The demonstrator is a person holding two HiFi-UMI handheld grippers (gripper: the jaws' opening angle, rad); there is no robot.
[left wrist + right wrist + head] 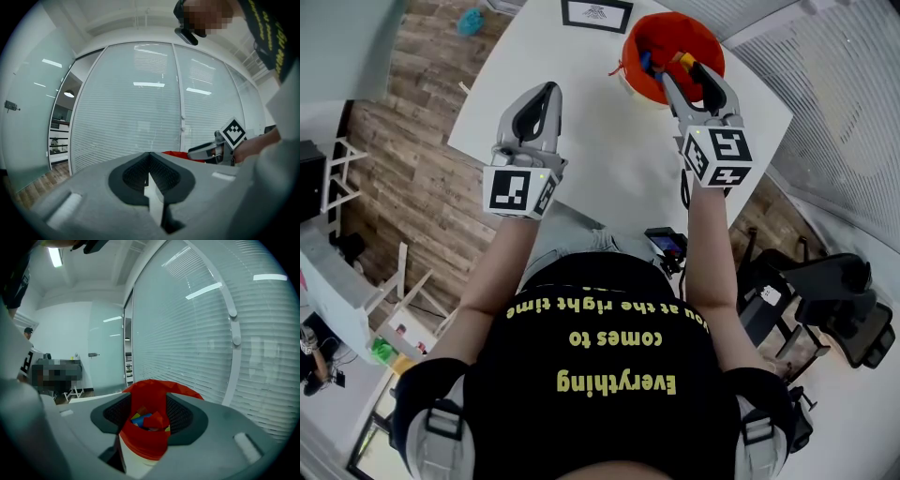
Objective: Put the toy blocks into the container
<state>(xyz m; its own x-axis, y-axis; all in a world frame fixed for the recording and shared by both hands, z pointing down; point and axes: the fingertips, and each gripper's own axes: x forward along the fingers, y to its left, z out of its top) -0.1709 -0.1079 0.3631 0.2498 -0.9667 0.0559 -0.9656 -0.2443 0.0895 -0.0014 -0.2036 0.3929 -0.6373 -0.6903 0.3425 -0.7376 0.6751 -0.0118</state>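
Note:
A red container [630, 56] stands on the white table [600, 141] at the far right, with several coloured toy blocks [661, 61] inside. My right gripper [684, 75] hangs over its near rim, tilted down. In the right gripper view the container [150, 390] and the blocks [143, 420] show between the parted jaws, a red block uppermost, and the pads press on nothing. My left gripper [548, 91] hovers level over the bare table to the left, jaws together and empty. In the left gripper view, past that gripper [150, 157], the container's [176, 153] red edge shows.
A framed card [596, 12] stands at the table's far edge. A small dark device [666, 244] sits by the near edge. A black office chair [834, 300] is at the right, white racks [337, 178] at the left. Glass walls with blinds [140, 103] lie beyond the table.

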